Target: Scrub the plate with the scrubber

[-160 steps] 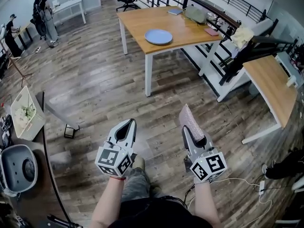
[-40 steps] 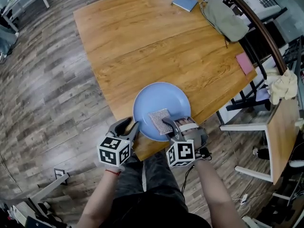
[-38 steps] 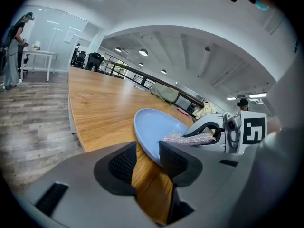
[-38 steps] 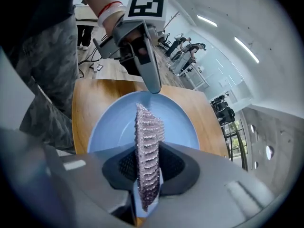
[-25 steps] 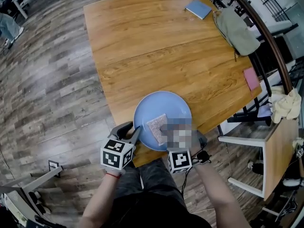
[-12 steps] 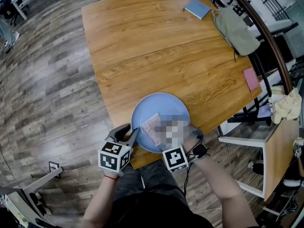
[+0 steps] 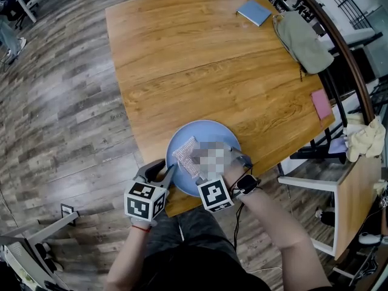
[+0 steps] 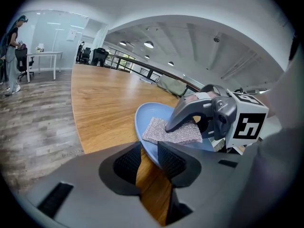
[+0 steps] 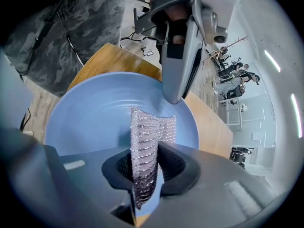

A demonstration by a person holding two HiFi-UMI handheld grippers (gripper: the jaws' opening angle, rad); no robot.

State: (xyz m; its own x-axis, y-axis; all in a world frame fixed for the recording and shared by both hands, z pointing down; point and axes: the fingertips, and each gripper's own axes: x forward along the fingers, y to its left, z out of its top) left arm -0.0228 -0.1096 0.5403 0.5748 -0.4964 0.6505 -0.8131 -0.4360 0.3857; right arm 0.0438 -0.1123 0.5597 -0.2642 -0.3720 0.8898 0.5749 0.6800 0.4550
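Observation:
A round blue plate (image 7: 209, 133) lies at the near edge of the wooden table (image 7: 182, 59). My left gripper (image 7: 167, 172) straddles the plate's left rim (image 8: 145, 119). Its jaws are closing, and a strip of wood still shows between the left pad and the rim. My right gripper (image 7: 199, 165) is shut on a silvery mesh scrubber (image 7: 185, 156). It presses the scrubber (image 9: 151, 136) flat on the plate's (image 9: 90, 113) left half. In the left gripper view the scrubber (image 8: 171, 132) lies under the right gripper's fingers (image 8: 187, 113).
Farther back on the table lie a blue notebook (image 7: 253, 11), a grey-green bag (image 7: 300, 36) and a pink card (image 7: 321, 104). A second table with a pale cloth (image 7: 364, 137) stands at the right. The floor is wood planks.
My right gripper has slid the scrubber leftward across the plate and swung its cube left. The left gripper has stayed at the plate's rim.

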